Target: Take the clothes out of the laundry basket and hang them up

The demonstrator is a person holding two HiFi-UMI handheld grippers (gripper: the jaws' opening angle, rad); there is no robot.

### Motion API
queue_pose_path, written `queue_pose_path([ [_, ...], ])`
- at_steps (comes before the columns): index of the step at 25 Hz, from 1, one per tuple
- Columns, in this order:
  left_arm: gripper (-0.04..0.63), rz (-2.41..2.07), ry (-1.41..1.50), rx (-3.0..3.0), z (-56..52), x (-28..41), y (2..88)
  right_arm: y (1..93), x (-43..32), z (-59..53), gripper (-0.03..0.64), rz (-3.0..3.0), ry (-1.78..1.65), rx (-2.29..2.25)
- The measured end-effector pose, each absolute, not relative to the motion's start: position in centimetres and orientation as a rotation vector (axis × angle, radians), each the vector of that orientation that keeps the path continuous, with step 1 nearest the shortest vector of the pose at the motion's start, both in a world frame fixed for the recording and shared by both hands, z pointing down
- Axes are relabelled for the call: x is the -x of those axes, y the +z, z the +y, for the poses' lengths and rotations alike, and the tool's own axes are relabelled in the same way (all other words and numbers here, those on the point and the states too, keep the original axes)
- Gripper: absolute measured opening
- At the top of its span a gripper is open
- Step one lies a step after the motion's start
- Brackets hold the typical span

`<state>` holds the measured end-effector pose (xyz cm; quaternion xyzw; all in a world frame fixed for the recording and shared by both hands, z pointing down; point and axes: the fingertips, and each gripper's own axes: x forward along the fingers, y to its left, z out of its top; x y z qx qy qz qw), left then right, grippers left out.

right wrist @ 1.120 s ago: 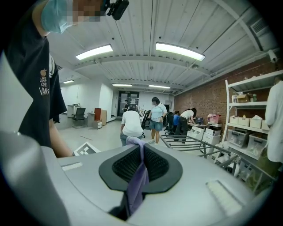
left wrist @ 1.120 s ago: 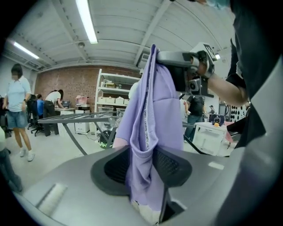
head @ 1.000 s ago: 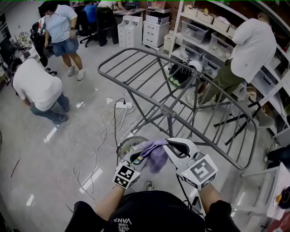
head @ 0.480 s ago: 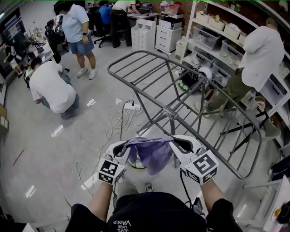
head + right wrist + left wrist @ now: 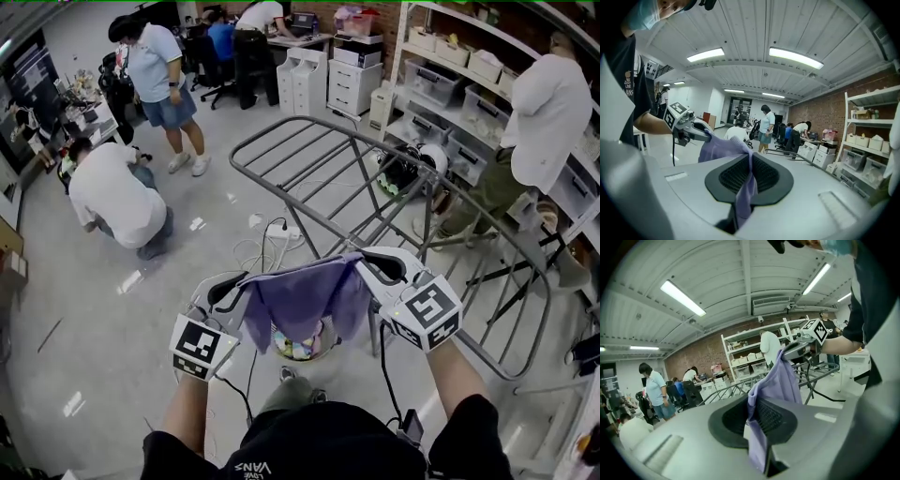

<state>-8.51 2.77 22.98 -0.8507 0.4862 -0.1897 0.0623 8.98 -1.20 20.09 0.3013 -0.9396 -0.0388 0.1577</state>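
A purple garment (image 5: 300,295) hangs stretched between my two grippers, above the laundry basket (image 5: 300,345) with several coloured clothes in it. My left gripper (image 5: 246,281) is shut on the garment's left corner; its jaws have just been closing with the cloth between them. My right gripper (image 5: 361,262) is shut on the right corner. The grey drying rack (image 5: 375,178) stands just beyond both grippers. In the left gripper view the cloth (image 5: 776,380) runs from my jaws up to the right gripper (image 5: 797,348). In the right gripper view the cloth (image 5: 724,147) runs over to the left gripper (image 5: 696,131).
A power strip with loose cables (image 5: 281,230) lies on the floor under the rack's near end. One person crouches (image 5: 112,197) at left, one stands (image 5: 159,75) behind, another bends (image 5: 544,112) by the shelves (image 5: 450,66) at right.
Both grippers have risen and moved apart, the left one leftward. The purple garment, bunched between them before, is now pulled out flat above the basket.
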Motion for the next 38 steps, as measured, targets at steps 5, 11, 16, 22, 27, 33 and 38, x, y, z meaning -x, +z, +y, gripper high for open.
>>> queue_pose_path([
  [5,0.026,1.473,-0.626,2.493,-0.1,10.4,19.8,18.2,-6.6,-5.1,0.026,-2.654,-0.174,-0.879],
  [11,0.026,1.408,-0.551,2.421,-3.7,11.7,14.9,13.8,-4.5,-9.9,0.026,-2.623,-0.322,-0.962],
  [16,0.026,1.328,-0.462,2.328,-6.8,12.4,8.9,7.5,-3.5,-13.9,0.026,-2.583,-0.496,-1.077],
  [22,0.026,1.249,-0.381,2.237,-11.0,12.9,1.3,-0.4,-3.0,-18.2,0.026,-2.503,-0.65,-1.208],
  [27,0.026,1.226,-0.346,2.196,-14.3,12.5,-3.7,-5.0,-3.6,-21.4,0.026,-2.441,-0.71,-1.28],
  [33,0.026,1.222,-0.367,2.135,-18.5,9.8,-7.6,-8.9,-6.3,-26.2,0.026,-2.387,-0.772,-1.343],
  [38,0.026,1.274,-0.358,2.077,-22.3,6.4,-10.0,-11.1,-9.5,-30.4,0.026,-2.395,-0.814,-1.389],
])
